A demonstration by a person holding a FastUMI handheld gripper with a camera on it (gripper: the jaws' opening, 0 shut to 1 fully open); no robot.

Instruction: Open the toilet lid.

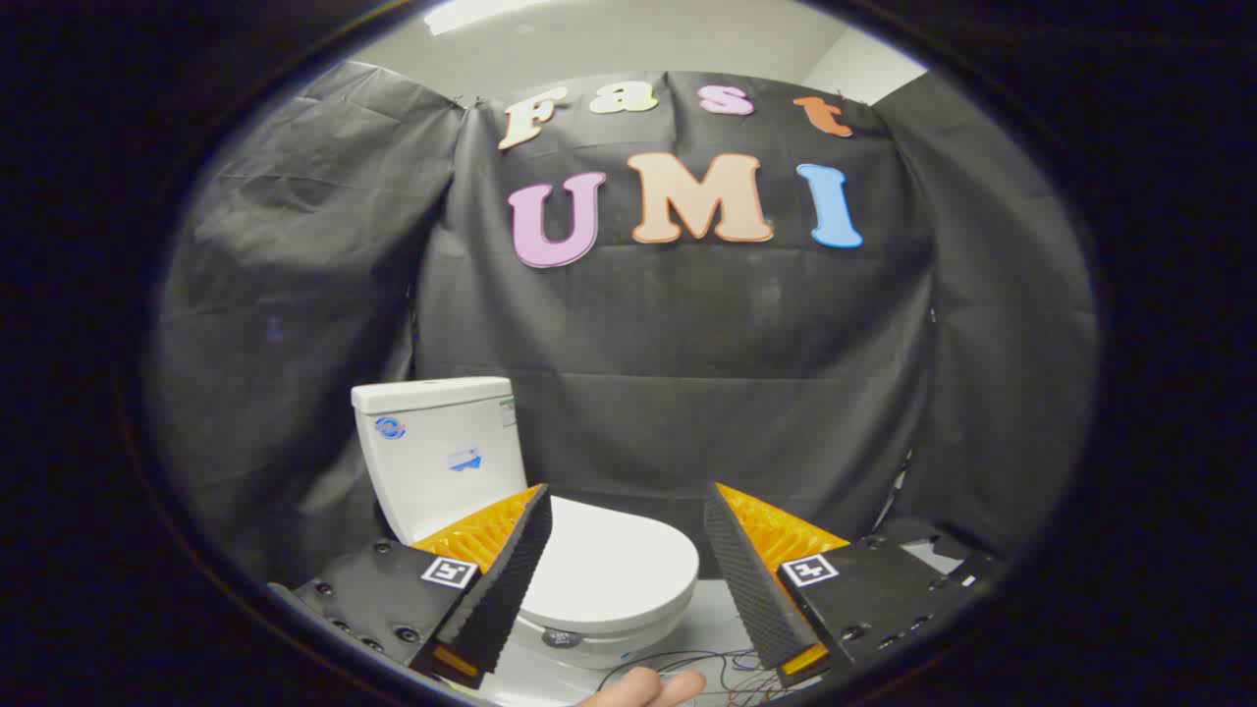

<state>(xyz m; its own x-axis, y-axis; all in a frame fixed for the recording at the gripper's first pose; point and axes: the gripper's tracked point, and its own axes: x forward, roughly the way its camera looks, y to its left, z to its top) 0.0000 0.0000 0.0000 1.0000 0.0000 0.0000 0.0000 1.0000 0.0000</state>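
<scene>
A white toilet stands ahead of me and a little to the left, its tank (pixel 442 452) against the black cloth wall. The white lid (pixel 609 570) lies flat and closed on the bowl, showing between and just beyond my two fingers. My gripper (pixel 627 520) is open, with nothing between its black ribbed pads (pixel 506 579). The left finger overlaps the lid's left edge in this view; I cannot tell whether it touches. A small dark round badge (pixel 562 638) sits on the front of the bowl under the lid.
Thin wires (pixel 687 668) lie on the pale floor in front of the toilet. A person's fingers (pixel 648 689) show at the bottom, below the gripper. Black cloth (pixel 687 373) hangs behind and to both sides of the toilet.
</scene>
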